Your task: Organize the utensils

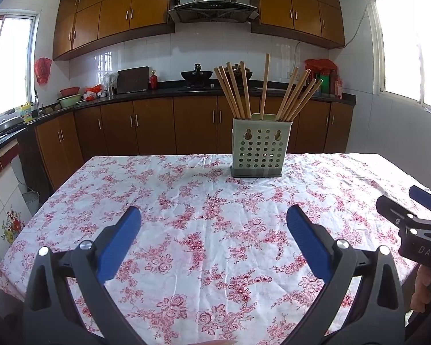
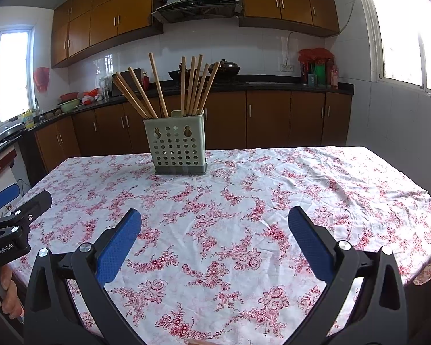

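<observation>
A floral tablecloth (image 1: 204,230) covers the table, and a perforated chopstick holder (image 1: 258,149) stands upright on it.

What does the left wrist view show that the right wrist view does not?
Only the left wrist view: the right gripper at its right edge. Only the right wrist view: the left gripper at its left edge. Both: the holder full of chopsticks, standing at the far side of the tablecloth; both grippers are open and hold nothing.
</observation>
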Available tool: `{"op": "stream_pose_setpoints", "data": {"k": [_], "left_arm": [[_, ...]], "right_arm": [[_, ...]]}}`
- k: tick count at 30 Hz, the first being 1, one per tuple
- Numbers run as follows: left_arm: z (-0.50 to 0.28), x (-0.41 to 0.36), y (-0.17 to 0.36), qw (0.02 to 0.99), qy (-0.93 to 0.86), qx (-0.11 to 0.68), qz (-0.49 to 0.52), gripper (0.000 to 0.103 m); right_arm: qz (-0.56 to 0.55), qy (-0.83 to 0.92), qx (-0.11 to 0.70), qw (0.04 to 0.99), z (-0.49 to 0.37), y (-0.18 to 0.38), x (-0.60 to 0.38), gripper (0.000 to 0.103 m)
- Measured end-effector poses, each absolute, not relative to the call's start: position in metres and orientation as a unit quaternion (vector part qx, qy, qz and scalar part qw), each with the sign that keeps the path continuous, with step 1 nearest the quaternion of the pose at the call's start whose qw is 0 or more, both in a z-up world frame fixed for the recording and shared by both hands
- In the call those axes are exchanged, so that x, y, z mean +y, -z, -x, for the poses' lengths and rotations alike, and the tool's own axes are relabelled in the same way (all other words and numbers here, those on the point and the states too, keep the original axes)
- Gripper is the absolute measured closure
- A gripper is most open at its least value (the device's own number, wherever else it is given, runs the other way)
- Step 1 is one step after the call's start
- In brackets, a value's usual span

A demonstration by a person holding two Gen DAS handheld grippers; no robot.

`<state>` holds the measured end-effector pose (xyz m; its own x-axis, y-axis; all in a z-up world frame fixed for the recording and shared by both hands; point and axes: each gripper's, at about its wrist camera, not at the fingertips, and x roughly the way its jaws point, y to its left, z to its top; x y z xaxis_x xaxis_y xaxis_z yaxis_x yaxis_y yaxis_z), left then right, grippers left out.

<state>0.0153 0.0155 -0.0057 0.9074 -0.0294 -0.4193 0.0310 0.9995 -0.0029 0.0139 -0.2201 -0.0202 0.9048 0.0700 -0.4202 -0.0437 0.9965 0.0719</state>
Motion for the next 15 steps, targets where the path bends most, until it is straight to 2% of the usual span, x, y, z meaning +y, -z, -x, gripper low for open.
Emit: {"op": "stream_pose_setpoints", "data": {"k": [15], "left_arm": [[-0.0172,0.0161,0.0062,0.976,0.017,0.217,0.002,0.004]], "right_arm": [[-0.03,-0.03,0.217,0.975,-0.0142,0.0207,-0.2209,0.002]]}}
